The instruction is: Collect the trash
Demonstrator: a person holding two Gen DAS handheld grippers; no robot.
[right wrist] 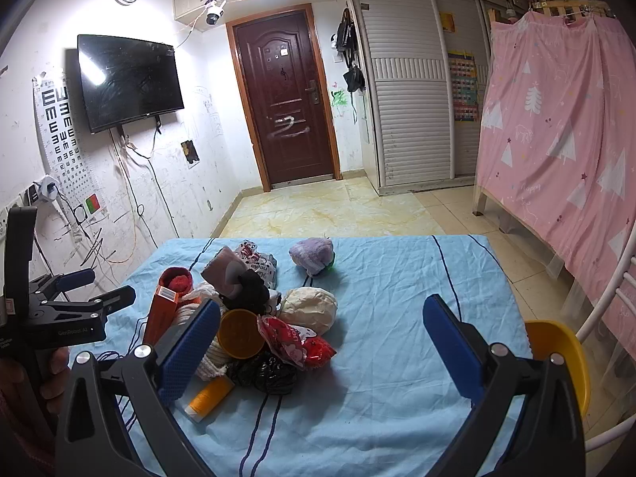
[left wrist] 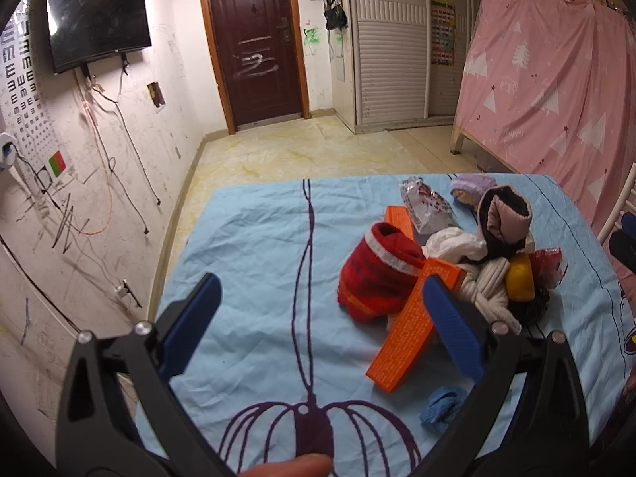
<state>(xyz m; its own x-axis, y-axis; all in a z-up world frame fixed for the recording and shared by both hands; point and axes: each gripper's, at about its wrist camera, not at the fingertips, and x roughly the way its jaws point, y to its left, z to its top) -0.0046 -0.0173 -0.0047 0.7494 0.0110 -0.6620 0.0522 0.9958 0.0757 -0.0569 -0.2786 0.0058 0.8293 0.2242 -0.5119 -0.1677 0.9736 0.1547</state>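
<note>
Fingertip skin shows at the very bottom edge of the left wrist view, just beneath the left gripper (left wrist: 320, 310), whose two blue-padded fingers (left wrist: 194, 318) stand wide apart with nothing between them. It is held low and level over a table draped in a light blue cloth (left wrist: 254, 246) printed with a purple balloon outline. Just beyond and partly behind its right finger lies a long orange box (left wrist: 409, 330), leaning against a rolled red sock (left wrist: 377, 274). Past these sits the rest of the pile: white crumpled fabric, a knotted cream rope, a yellow cup (left wrist: 520, 278) and a shiny printed wrapper (left wrist: 423, 202). A small blue scrap (left wrist: 443, 407) lies close to that same finger, on its near side.

From the right wrist view, the right gripper (right wrist: 320, 332) is also spread open and holding nothing, raised above the cloth. Its left finger overlaps the near edge of the pile, beside the yellow cup and a red foil wrapper (right wrist: 302, 342). A black plastic bag (right wrist: 266, 373) and an orange bottle (right wrist: 208, 393) lie just inside that finger. The space by its right finger is bare cloth. The other gripper appears at far left, gripped by a hand (right wrist: 53, 381).
</note>
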